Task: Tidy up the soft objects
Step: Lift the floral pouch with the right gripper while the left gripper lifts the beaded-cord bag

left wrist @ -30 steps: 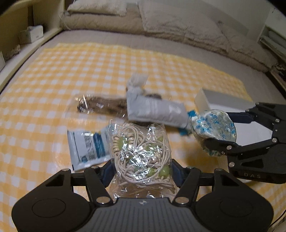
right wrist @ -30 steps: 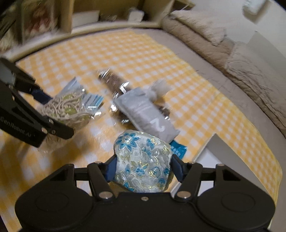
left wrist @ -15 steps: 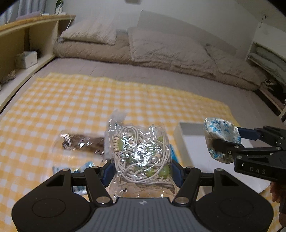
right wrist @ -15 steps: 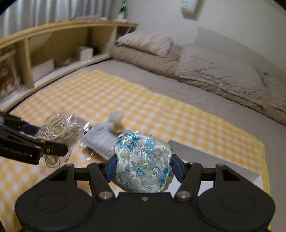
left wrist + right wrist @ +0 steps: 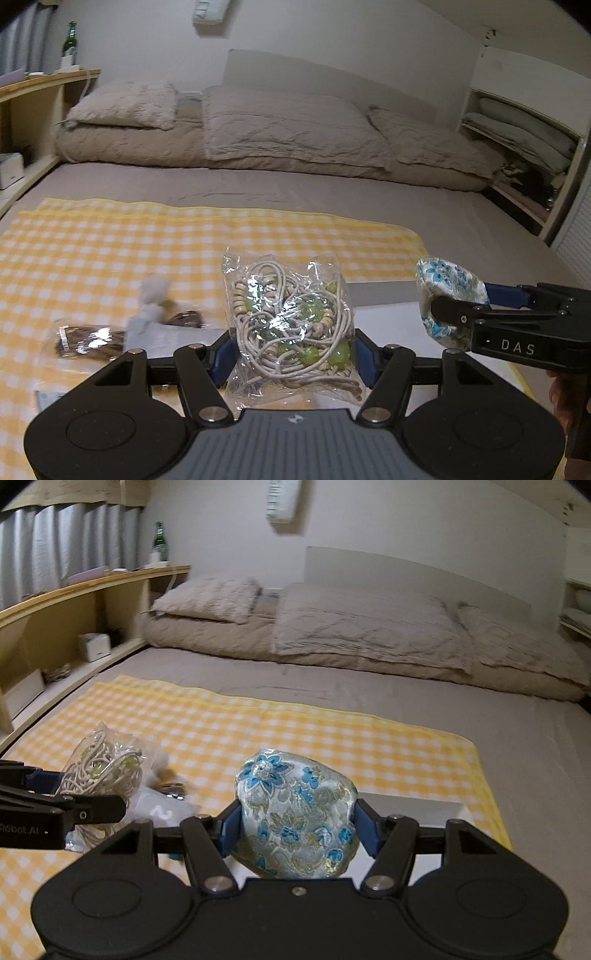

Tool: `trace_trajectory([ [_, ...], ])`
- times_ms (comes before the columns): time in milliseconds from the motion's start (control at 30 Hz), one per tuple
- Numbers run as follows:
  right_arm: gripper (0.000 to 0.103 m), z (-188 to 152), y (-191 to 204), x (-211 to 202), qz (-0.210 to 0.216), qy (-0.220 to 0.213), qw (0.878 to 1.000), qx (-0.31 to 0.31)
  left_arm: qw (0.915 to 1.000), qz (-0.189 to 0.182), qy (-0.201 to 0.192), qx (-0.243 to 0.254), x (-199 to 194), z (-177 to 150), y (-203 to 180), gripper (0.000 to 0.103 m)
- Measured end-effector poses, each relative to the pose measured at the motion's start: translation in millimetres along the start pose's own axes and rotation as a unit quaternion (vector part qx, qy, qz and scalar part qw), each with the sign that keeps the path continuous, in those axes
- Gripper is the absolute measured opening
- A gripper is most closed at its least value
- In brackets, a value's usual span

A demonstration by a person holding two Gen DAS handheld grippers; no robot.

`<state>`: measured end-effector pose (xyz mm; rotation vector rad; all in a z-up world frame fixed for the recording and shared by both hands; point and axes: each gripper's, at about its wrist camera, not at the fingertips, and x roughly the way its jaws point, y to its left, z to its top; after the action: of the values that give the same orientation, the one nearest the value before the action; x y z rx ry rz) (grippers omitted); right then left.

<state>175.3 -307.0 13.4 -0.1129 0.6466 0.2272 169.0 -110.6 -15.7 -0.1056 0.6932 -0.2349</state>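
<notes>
My left gripper is shut on a clear plastic bag of white cord and green beads, held up above the yellow checked blanket. My right gripper is shut on a blue-flowered brocade pouch. In the left wrist view the pouch hangs at the right in the right gripper, over a white box. The bead bag shows at the left of the right wrist view in the left gripper.
On the blanket lie a grey packet with a white tuft, a clear bag of brown items and a blue-white packet corner. Beige duvets and pillows line the far end. Wooden shelves run along the left.
Both grippers have risen and tilted up with their loads, so the bed's far end and wall now show. The items on the blanket have slid lower and to the left in view.
</notes>
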Motion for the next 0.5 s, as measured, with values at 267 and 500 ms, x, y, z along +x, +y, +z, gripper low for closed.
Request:
trace_trajectory([
  [267, 0.062, -15.2, -31.9, -5.1, -0.017, 0.029, 0.999, 0.028, 0.9990, -0.032, 0.030, 0.003, 29.4, -5.2, -31.1, 0.064],
  [500, 0.062, -31.7, -54.5, 7.5, -0.024, 0.083, 0.995, 0.049, 0.9956, -0.042, 0.083, -0.013, 58.4, -20.0, -41.7, 0.064],
])
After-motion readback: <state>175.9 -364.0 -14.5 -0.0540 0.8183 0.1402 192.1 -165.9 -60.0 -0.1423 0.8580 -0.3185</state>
